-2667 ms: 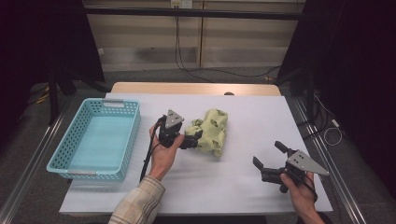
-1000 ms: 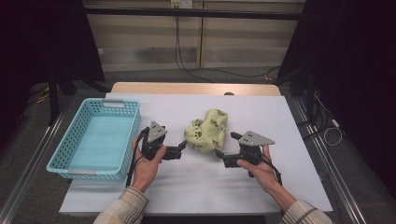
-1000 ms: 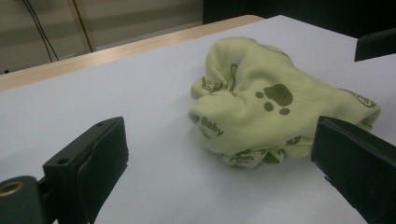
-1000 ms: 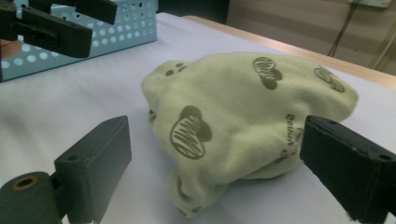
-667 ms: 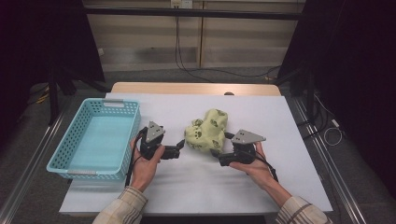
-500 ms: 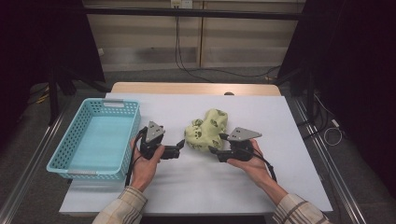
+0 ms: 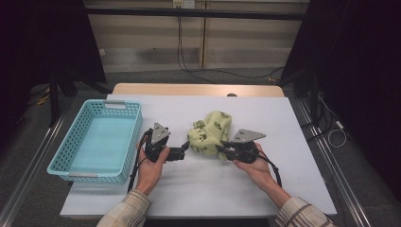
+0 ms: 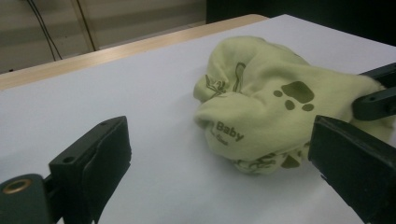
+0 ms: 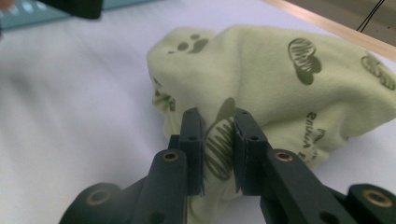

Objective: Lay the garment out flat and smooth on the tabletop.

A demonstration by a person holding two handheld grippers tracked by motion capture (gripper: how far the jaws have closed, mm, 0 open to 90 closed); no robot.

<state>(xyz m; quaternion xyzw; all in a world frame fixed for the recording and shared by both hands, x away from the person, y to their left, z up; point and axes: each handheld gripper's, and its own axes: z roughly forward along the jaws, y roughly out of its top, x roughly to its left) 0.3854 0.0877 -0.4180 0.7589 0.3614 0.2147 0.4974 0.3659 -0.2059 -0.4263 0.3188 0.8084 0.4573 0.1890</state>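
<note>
A crumpled pale green baby cloth (image 7: pixel 210 132) with dark paw prints lies at the middle of the white table (image 7: pixel 293 123). My right gripper (image 7: pixel 220 149) reaches it from the right. Its jaws have just been closing, and in the right gripper view they (image 9: pixel 219 119) pinch a fold of the cloth (image 9: pixel 280 79). My left gripper (image 7: pixel 185 147) rests on the table just left of the cloth, held open. In the left gripper view its jaws (image 8: pixel 219 140) stand wide, with the cloth (image 8: pixel 261 107) just ahead and the right gripper's jaw tip (image 8: pixel 378 93) at the cloth's far side.
A light blue plastic basket (image 7: pixel 90 177) stands at the table's left side. A wooden strip (image 7: pixel 198 89) runs along the far edge. Bare table lies in front of both hands and to the right of the cloth.
My right gripper came in from the right front of the table to the cloth and its jaws closed on a fold. The left gripper drew back a little from the cloth, then stayed still.
</note>
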